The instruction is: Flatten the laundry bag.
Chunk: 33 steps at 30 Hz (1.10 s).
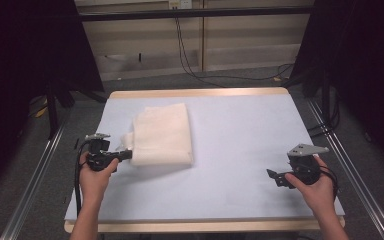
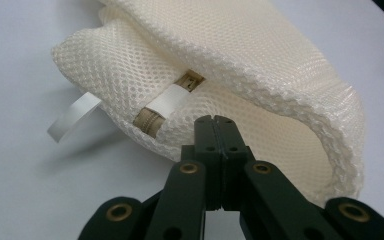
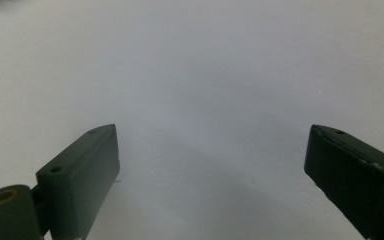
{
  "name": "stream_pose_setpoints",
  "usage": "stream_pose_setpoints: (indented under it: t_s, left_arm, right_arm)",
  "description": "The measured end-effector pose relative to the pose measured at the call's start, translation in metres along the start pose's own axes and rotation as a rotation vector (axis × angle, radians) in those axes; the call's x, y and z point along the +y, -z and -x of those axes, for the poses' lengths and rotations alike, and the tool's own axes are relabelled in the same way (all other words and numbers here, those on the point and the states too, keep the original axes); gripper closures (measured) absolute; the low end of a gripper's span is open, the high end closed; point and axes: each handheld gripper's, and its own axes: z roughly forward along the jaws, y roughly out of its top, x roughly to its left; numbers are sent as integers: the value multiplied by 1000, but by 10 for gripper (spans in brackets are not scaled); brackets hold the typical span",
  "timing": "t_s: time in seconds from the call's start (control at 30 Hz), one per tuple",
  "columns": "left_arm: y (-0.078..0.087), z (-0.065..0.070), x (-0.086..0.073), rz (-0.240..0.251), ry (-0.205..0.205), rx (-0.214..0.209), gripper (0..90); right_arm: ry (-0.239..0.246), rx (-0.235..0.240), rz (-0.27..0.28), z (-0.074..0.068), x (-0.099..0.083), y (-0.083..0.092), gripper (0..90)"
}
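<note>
A cream mesh bag (image 1: 162,132) lies folded on the left half of the pale table cover (image 1: 245,135). My left gripper (image 1: 129,154) is at the bag's near left edge. In the left gripper view its jaws (image 2: 213,120) are pressed together at the bag's (image 2: 280,65) lower mesh layer, apparently pinching that thin edge. A tan zipper end (image 2: 147,121) and a white ribbon loop (image 2: 72,117) sit just left of the tips. My right gripper (image 1: 273,176) rests near the table's front right, open, with bare cover between its jaws (image 3: 210,165).
A wooden rim (image 1: 200,93) frames the table's far edge. Metal rails (image 1: 35,175) run along both sides. Cables (image 1: 190,60) trail on the floor behind the table, and dark curtains hang at left and right.
</note>
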Motion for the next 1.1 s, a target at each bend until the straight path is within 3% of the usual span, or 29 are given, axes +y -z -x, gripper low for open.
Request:
stream_pose_setpoints:
  t_s: [0.3,0.5,0.83,1.1]
  left_arm:
    - [10,12,28,20,-29,-4,900]
    - [7,16,38,-1,-45,10,900]
    - [5,23,52,10,-37,-16,900]
    - [3,34,65,14,-65,-23,900]
  right_arm:
    - [4,7,-13,-1,-1,-3,72]
    - [9,17,-23,-2,-2,-3,74]
    - [5,21,-21,-2,-2,-3,76]
    - [10,33,-25,-3,-2,-4,76]
